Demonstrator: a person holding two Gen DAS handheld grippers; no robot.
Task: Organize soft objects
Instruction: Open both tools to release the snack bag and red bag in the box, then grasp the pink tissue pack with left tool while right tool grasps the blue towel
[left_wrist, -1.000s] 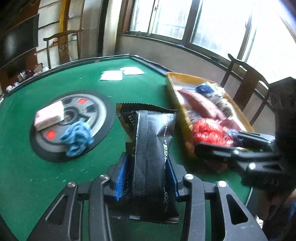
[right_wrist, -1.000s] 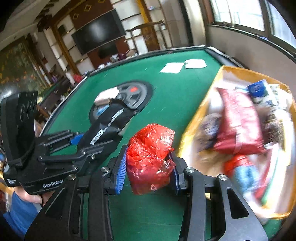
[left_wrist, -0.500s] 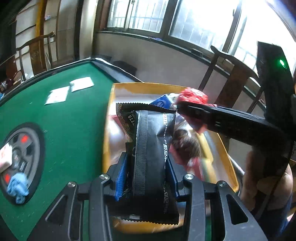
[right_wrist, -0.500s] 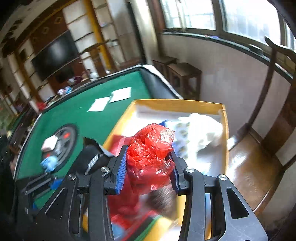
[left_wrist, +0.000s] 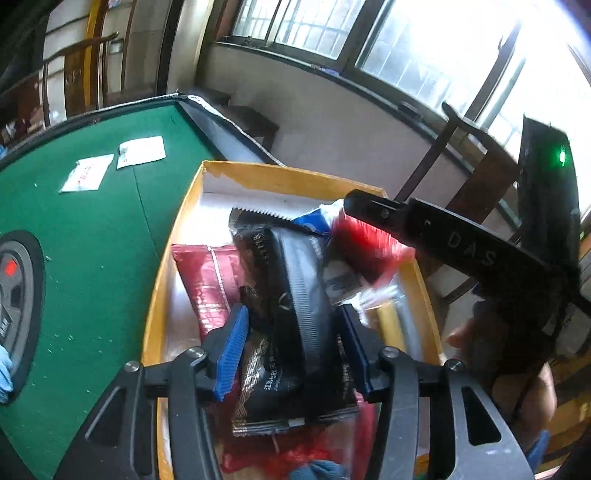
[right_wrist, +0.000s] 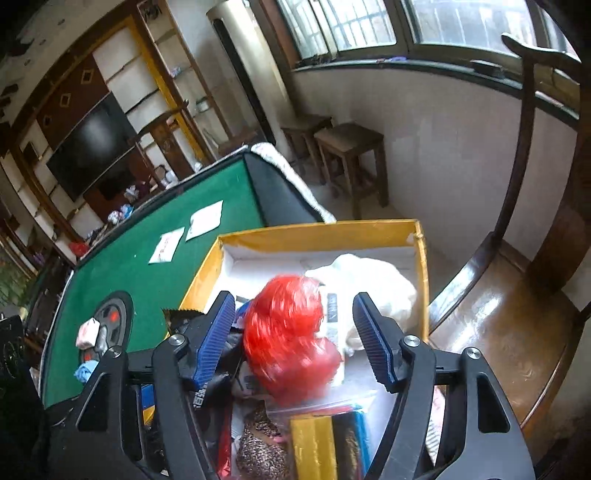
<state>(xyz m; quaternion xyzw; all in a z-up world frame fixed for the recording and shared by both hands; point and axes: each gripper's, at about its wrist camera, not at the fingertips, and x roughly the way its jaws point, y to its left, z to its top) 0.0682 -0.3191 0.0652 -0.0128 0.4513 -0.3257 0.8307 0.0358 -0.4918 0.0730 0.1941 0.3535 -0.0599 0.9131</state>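
Observation:
Both grippers hang over the yellow box (left_wrist: 295, 173) at the right side of the green table (left_wrist: 92, 240). My left gripper (left_wrist: 293, 347) has its jaws opening. The black snack packet (left_wrist: 295, 302) lies loose between the blue pads (left_wrist: 232, 347), with gaps on both sides, on top of the box's contents. My right gripper (right_wrist: 295, 336) is opening too. The red plastic bag (right_wrist: 288, 339) is motion-blurred between its pads (right_wrist: 373, 339), which stand clear of it. In the left wrist view, a finger of the right gripper (left_wrist: 406, 221) crosses above the same red bag (left_wrist: 369, 243).
The box holds a dark red packet (left_wrist: 210, 280), a white soft bundle (right_wrist: 369, 288), a yellow pack (right_wrist: 314, 443) and more. Two paper slips (left_wrist: 140, 151) lie on the felt. The round hub (right_wrist: 110, 321) carries a pink-white packet and a blue cloth. A wooden chair (right_wrist: 498, 332) stands right of the box.
Both grippers swung from above the green felt to above the yellow box. Their jaws have spread, and the black packet and the red bag have come free of the pads.

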